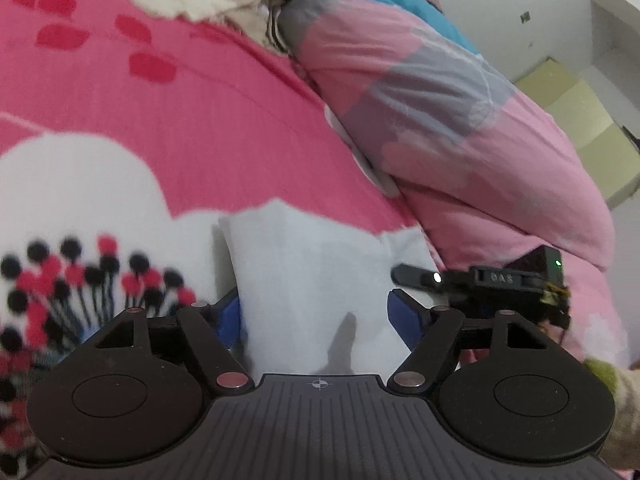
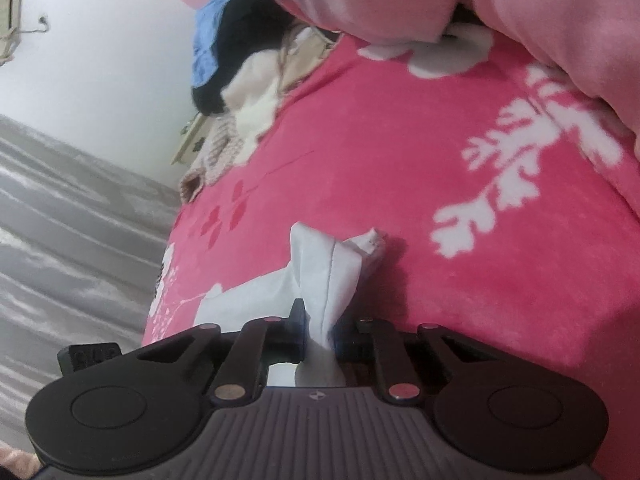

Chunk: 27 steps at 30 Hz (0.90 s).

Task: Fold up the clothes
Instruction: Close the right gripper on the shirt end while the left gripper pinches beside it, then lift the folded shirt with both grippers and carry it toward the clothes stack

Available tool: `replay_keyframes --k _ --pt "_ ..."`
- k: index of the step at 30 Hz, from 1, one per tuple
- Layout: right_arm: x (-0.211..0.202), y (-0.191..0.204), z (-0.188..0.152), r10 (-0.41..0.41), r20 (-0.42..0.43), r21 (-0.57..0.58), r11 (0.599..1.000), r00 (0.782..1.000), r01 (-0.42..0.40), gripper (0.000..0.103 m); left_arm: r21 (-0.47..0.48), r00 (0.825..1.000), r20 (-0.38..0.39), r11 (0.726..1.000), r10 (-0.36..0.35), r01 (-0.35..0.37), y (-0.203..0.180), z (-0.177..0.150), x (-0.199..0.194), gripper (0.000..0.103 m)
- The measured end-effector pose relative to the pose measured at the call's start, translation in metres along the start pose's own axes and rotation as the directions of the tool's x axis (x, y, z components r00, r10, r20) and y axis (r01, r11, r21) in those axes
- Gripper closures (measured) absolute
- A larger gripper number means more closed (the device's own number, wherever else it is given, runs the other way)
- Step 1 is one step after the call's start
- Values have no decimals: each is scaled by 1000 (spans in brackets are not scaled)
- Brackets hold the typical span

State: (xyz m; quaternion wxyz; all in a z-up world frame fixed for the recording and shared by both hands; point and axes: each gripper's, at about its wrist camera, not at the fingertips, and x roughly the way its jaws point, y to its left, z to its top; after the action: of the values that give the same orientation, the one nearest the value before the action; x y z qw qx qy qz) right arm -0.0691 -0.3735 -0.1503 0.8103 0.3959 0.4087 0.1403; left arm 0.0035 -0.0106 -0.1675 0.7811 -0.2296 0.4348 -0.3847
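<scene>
Right now the white garment [image 2: 320, 280] lies on a bright pink blanket [image 2: 400, 160], and the right wrist view shows its near end gathered into a narrow bunch and clamped between the closed-in fingers of the right gripper [image 2: 320, 334], with the rest of the cloth rising away in loose folds to a small hemmed corner. Only this view shows that pinch; from the left wrist the same garment [image 1: 316, 276] reads as a flat, smooth white panel spread between the blue pads of the left gripper [image 1: 316, 320], whose fingers stand wide apart on either side of the cloth without closing on it. That left view also catches the right gripper [image 1: 480, 284] from outside, a dark body with a small green light, just beside the garment's right edge. Around the garment, the left camera shows the blanket's [image 1: 200, 120] white shape and a cluster of red and black dots, while the right camera shows white leaf-like prints instead. A rolled pink and grey quilt [image 1: 460, 128] lies along the blanket's far side. A pile of other clothes [image 2: 244, 80], cream, black and blue, sits at the blanket's far end, and only the right view takes in the grey floor [image 2: 60, 220] below.
</scene>
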Motion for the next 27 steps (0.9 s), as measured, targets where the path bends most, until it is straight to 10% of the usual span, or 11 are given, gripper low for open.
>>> replay_keyframes --k 10,18,27 --pt "5 -4 0 -3 -10 0 1000 1000 3 90 -30 999 22 999 41 -40 -6 6 13 29" --pt "-4 16 0 -28 2 -118 993 1000 28 93 -108 995 54 991 87 -81 2 5 7 71" --pt "-17 44 -5 -25 21 -244 969 999 30 95 -104 994 94 993 60 -50 -17 6 -11 86"
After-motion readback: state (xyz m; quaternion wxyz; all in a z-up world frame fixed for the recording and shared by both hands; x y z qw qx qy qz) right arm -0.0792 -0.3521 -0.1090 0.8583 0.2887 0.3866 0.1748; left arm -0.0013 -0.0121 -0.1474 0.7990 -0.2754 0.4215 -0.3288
